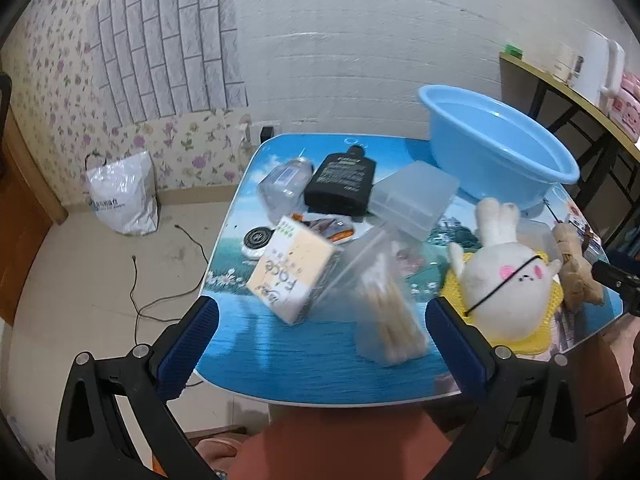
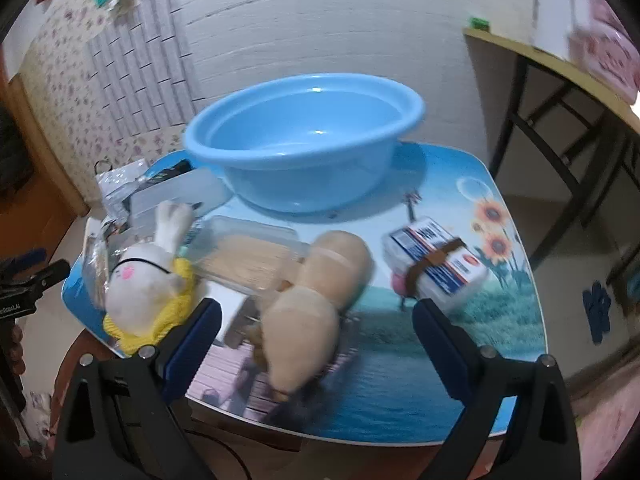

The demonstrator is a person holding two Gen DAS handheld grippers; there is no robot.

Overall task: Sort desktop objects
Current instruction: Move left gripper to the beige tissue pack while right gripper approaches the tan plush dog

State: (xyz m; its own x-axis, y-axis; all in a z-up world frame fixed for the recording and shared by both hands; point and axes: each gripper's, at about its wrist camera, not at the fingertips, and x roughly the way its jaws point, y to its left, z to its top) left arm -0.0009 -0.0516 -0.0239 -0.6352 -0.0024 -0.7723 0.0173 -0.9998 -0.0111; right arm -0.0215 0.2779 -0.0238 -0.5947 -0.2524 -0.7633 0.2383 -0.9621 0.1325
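so, the clutter to be sorted lies spread over the small picture-printed table (image 1: 280,364), with the empty blue basin (image 2: 304,148) at the far edge, likely the bin for one class of item, since it alone holds nothing.

nearest the left gripper (image 1: 322,338): a clear bag of wooden sticks (image 1: 386,304), blurred, leaning against a cream "face" box (image 1: 294,270). both sit just ahead of and between its blue pads. jaws stand wide apart, nothing held.

beyond them a black bottle (image 1: 340,184), a clear bottle (image 1: 286,186) and a frosted plastic case (image 1: 416,196) crowd together, touching or overlapping; a round compact (image 1: 258,240) sits beside the box.

the white plush rabbit (image 2: 148,280) in yellow knit lies between the two grippers.

right gripper (image 2: 316,328): jaws spread wide, empty. a tan plush toy (image 2: 316,300) lies lengthwise between its pads, untouched as far as i can tell; a clear box of sticks (image 2: 256,256) lies just behind it. a strapped printed packet (image 2: 436,264) lies just past the right pad.

judgement: both tools are poised over candidates, no grasp begun.
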